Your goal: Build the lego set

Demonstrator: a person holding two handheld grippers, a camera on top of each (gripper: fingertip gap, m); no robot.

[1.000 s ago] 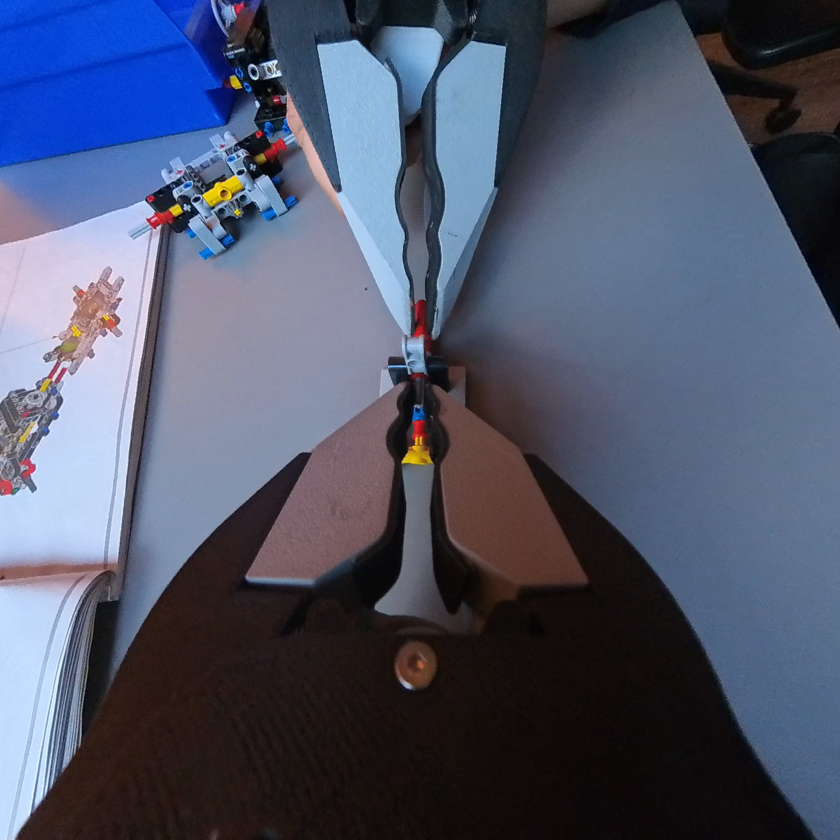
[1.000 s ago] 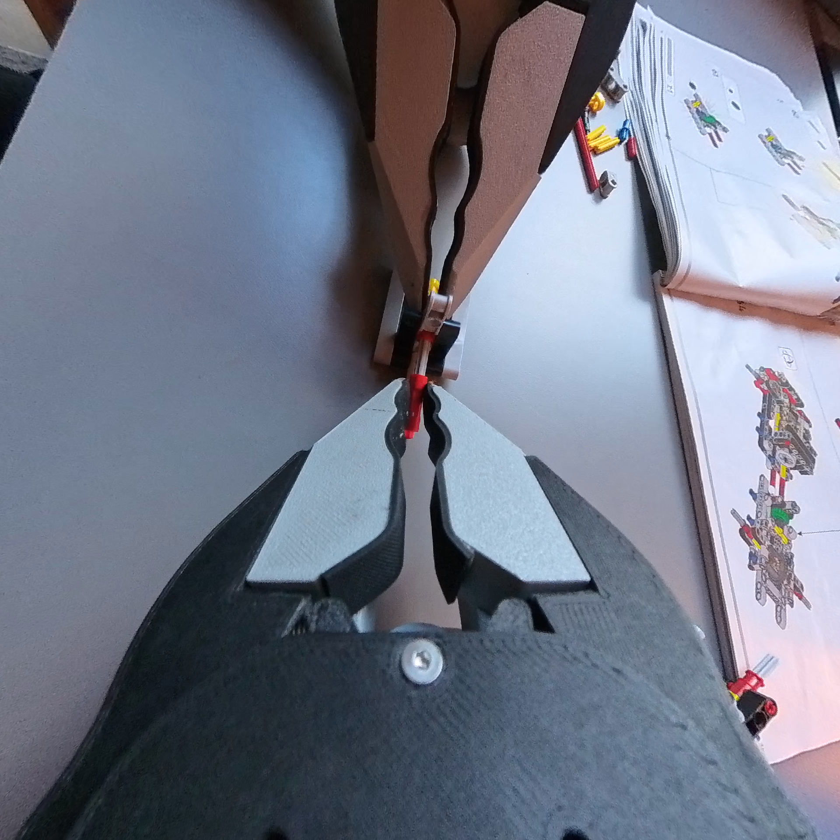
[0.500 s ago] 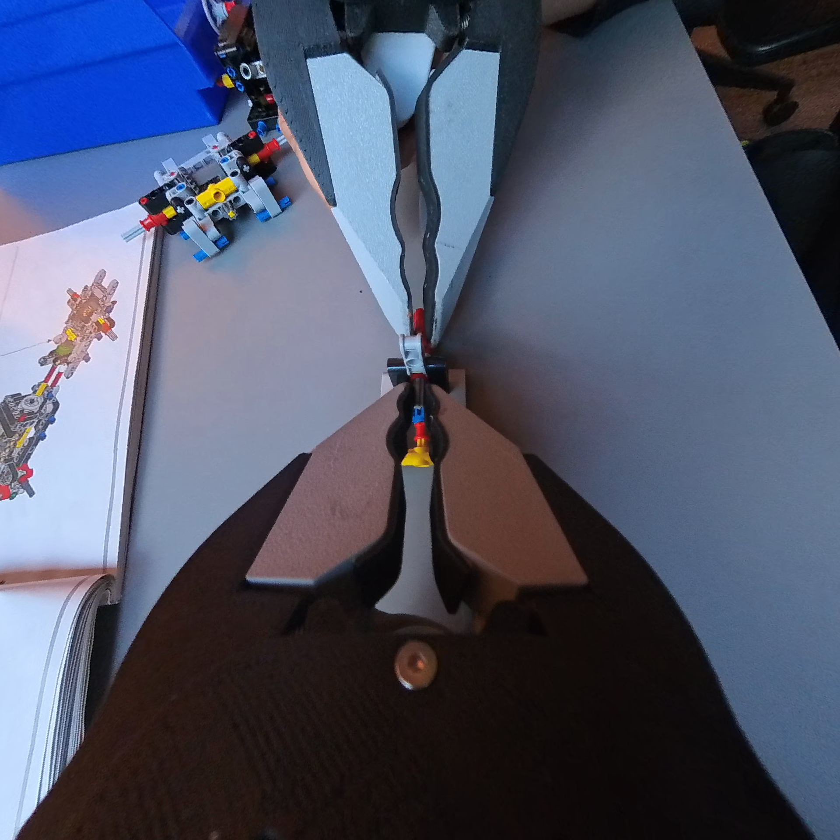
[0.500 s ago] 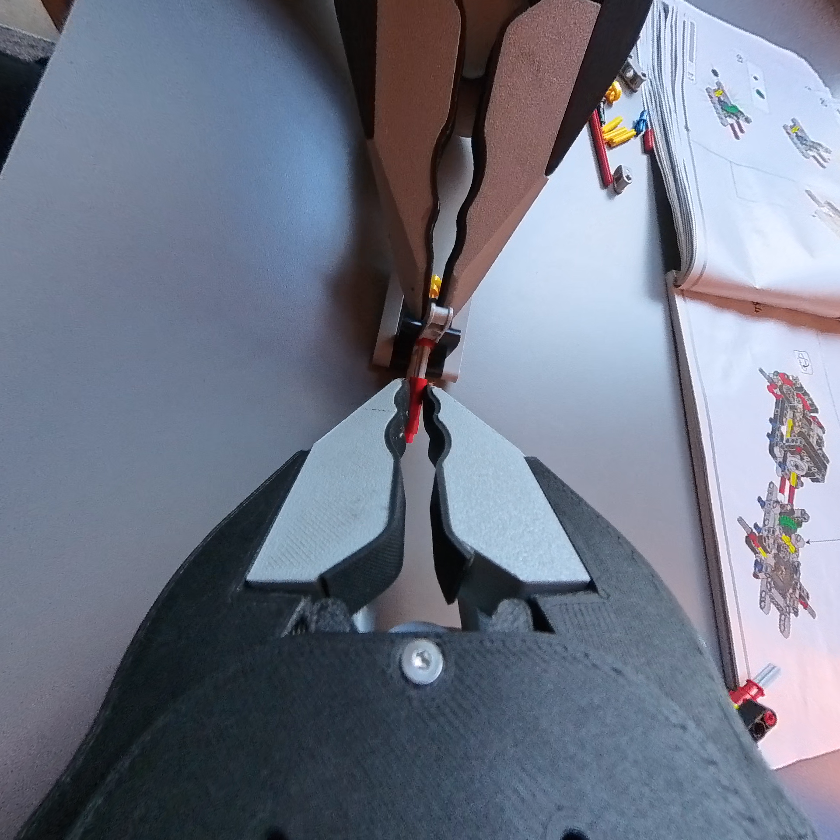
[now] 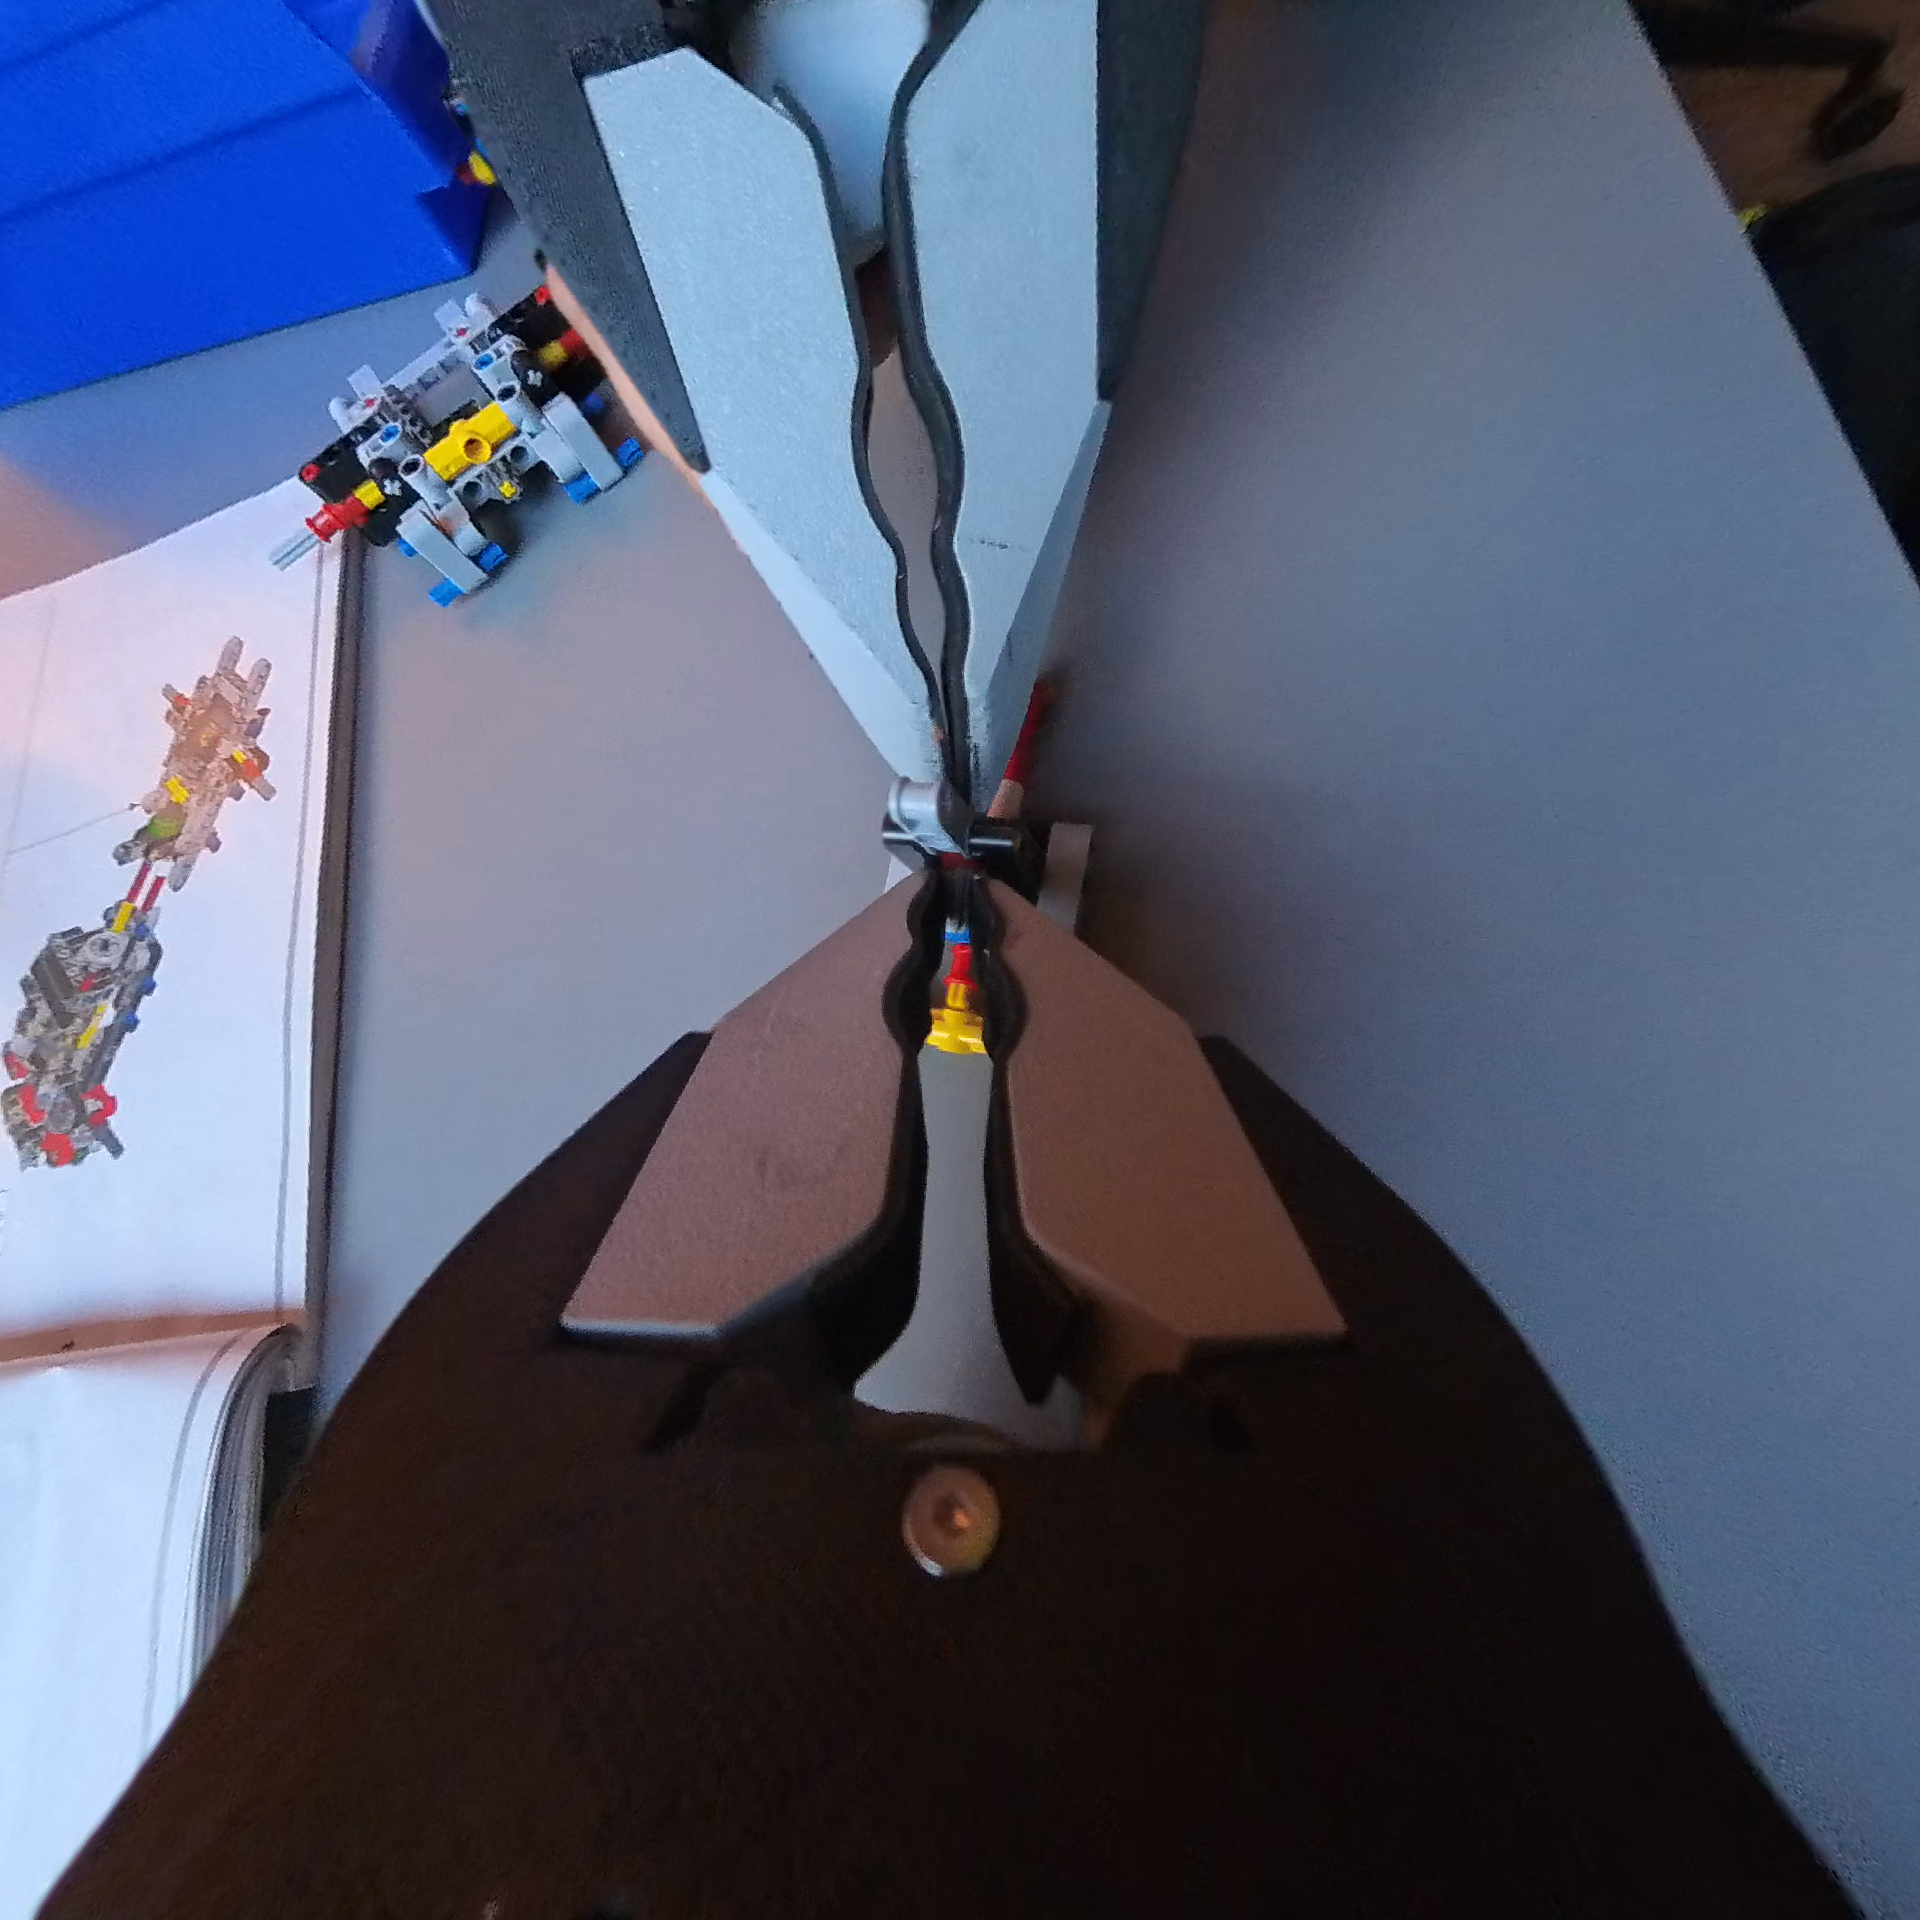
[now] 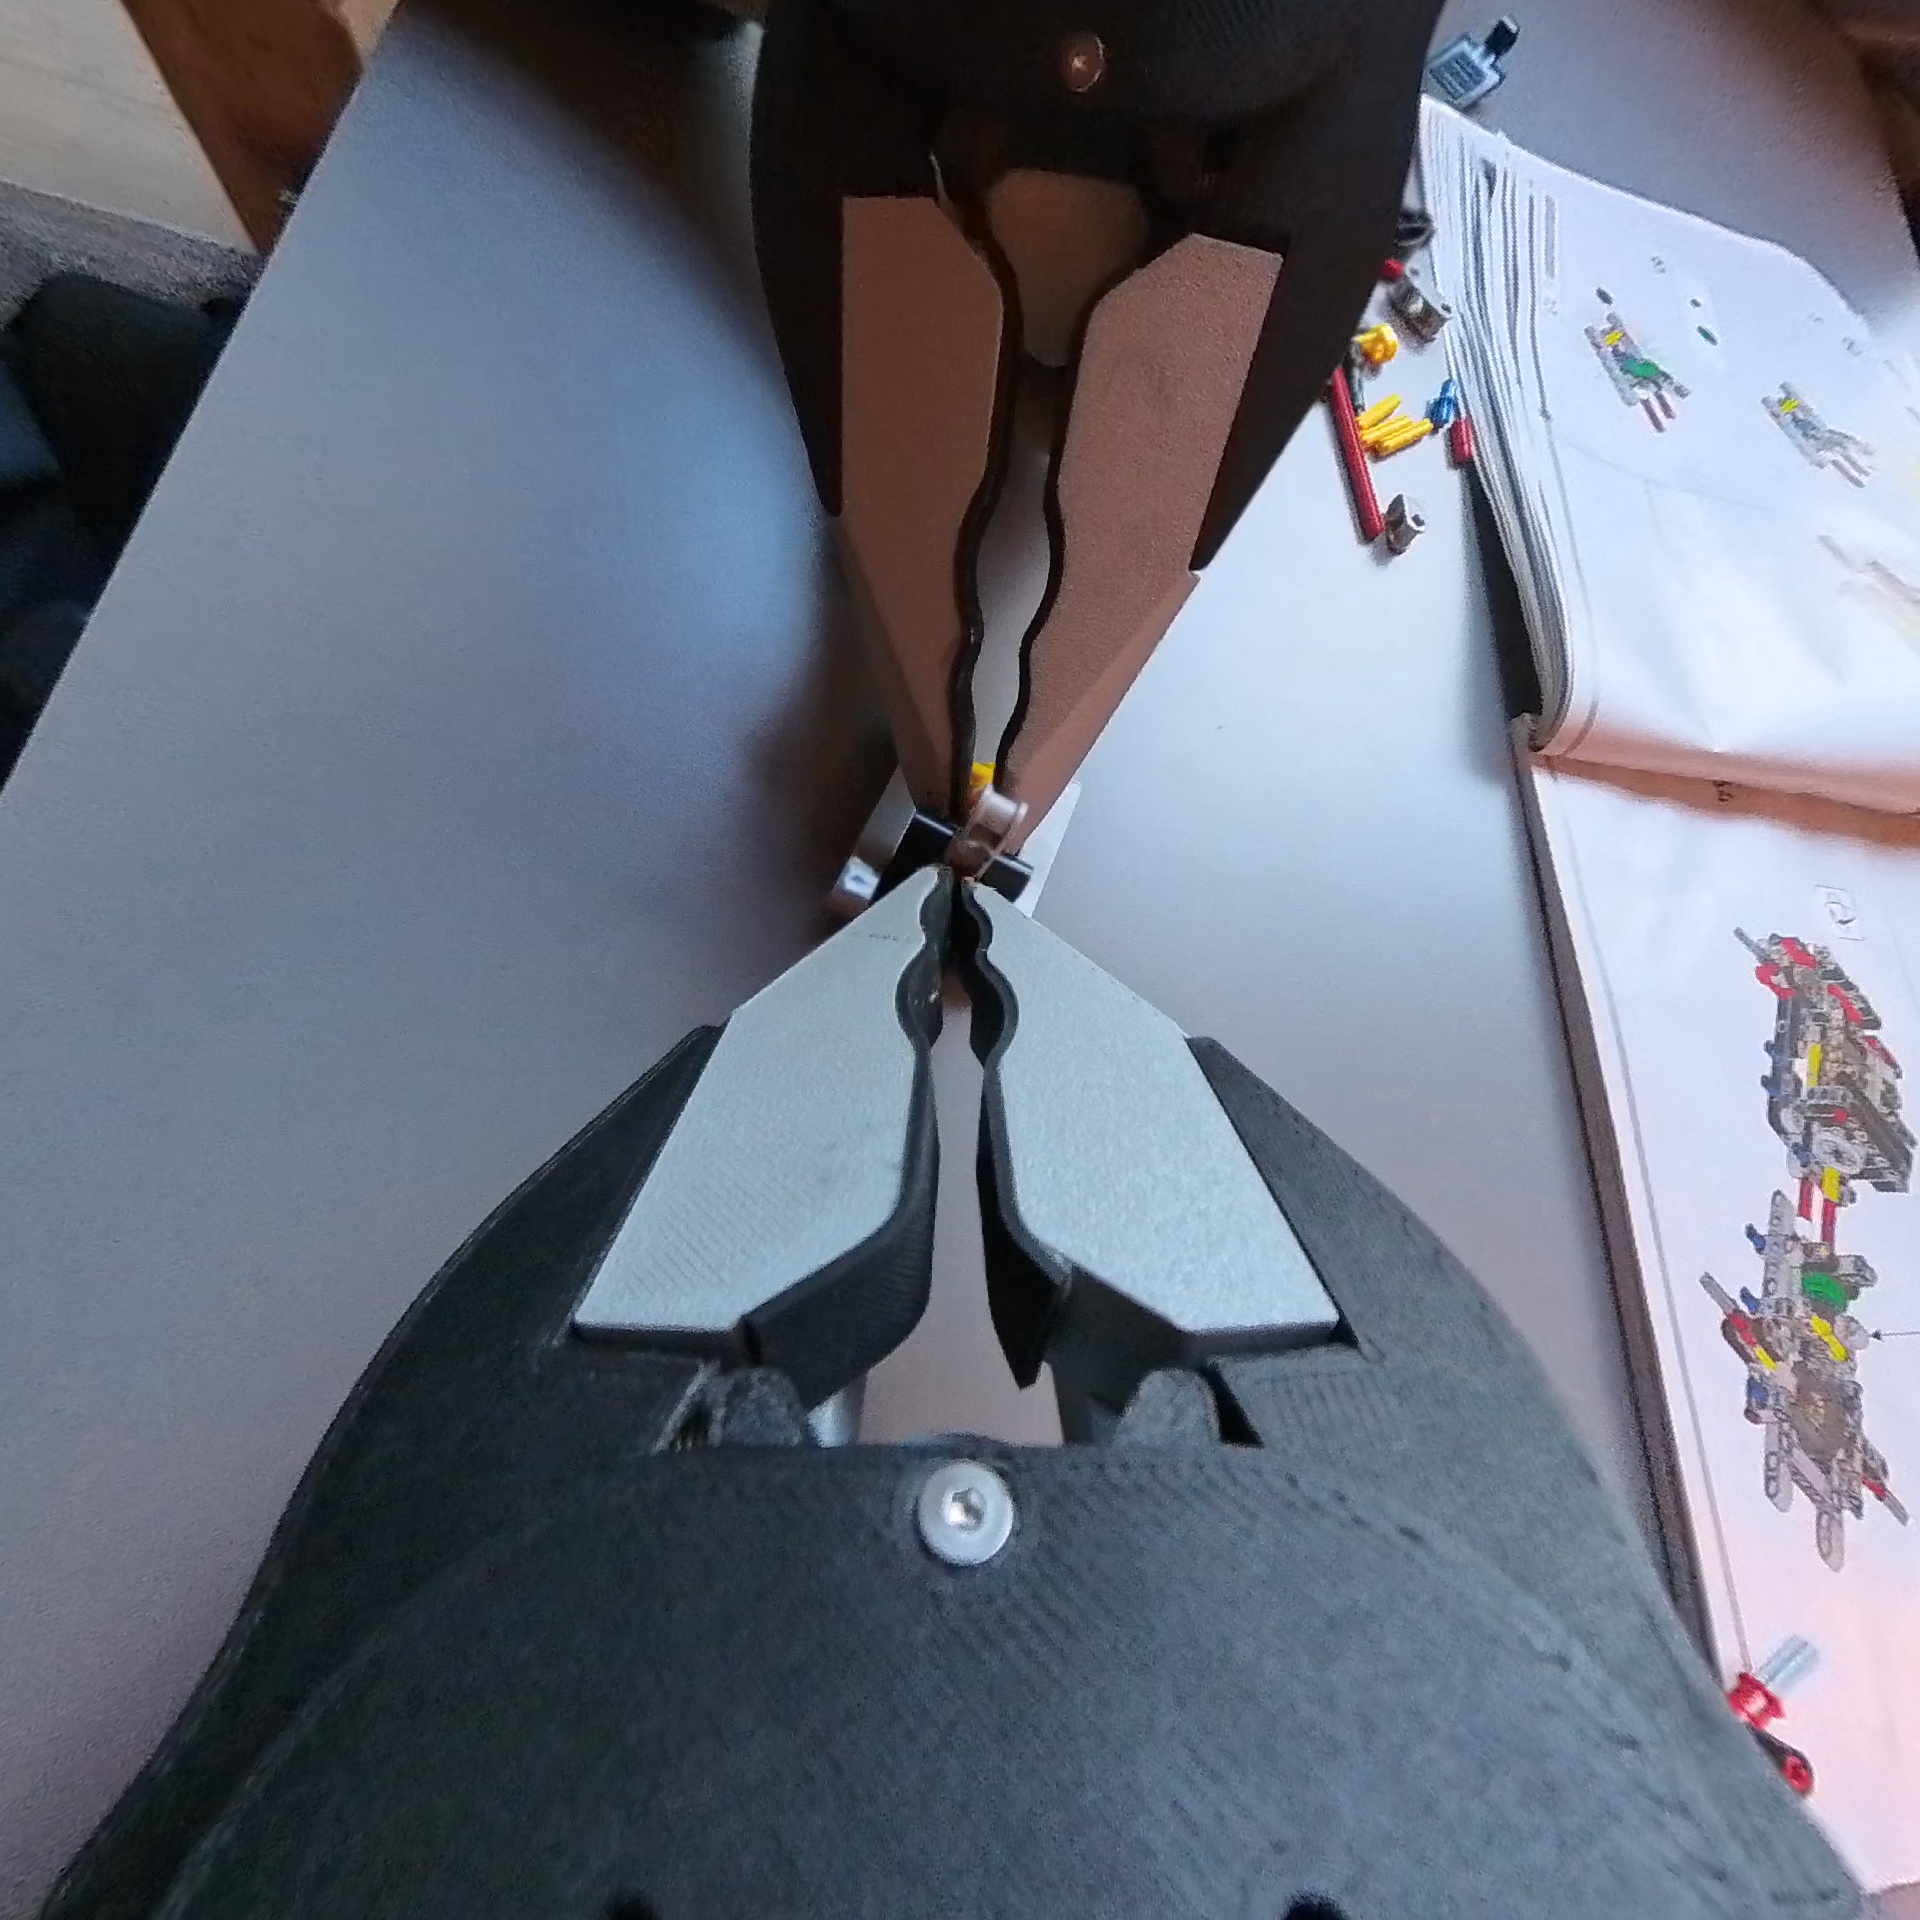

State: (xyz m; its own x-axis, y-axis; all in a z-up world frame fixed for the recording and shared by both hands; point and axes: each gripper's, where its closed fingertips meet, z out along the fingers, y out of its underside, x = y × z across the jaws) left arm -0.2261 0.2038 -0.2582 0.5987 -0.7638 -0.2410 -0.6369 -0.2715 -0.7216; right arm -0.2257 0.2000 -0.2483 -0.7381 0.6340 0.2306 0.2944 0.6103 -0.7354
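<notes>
- Looking along our left gripper (image 5: 954, 914), we see its brown jaws closed narrowly on a small brick assembly (image 5: 956, 971): a thin axle with blue, red and yellow pieces runs between the pads, which press on it from both sides.
- At the front end of that assembly sit a grey connector (image 5: 916, 808) and a black cross piece (image 5: 1003, 836), just past our left fingertips and above the grey surface (image 5: 1455, 727).
- Facing it tip to tip, our right gripper (image 6: 954, 899) has its grey jaws closed together at the tips, right against the grey connector; whether anything is pinched there we cannot tell.
- A red axle (image 5: 1023, 743) lies beside the right gripper's fingertips, outside its jaws, seen in the left wrist view.
- A pale flat block (image 6: 1049, 842) lies on the surface under the meeting point.
- Farther off we see an open instruction booklet (image 6: 1714, 1039), a partly built brick model (image 5: 468, 457), a blue bin (image 5: 208, 177) and loose red and yellow pins (image 6: 1382, 426).
</notes>
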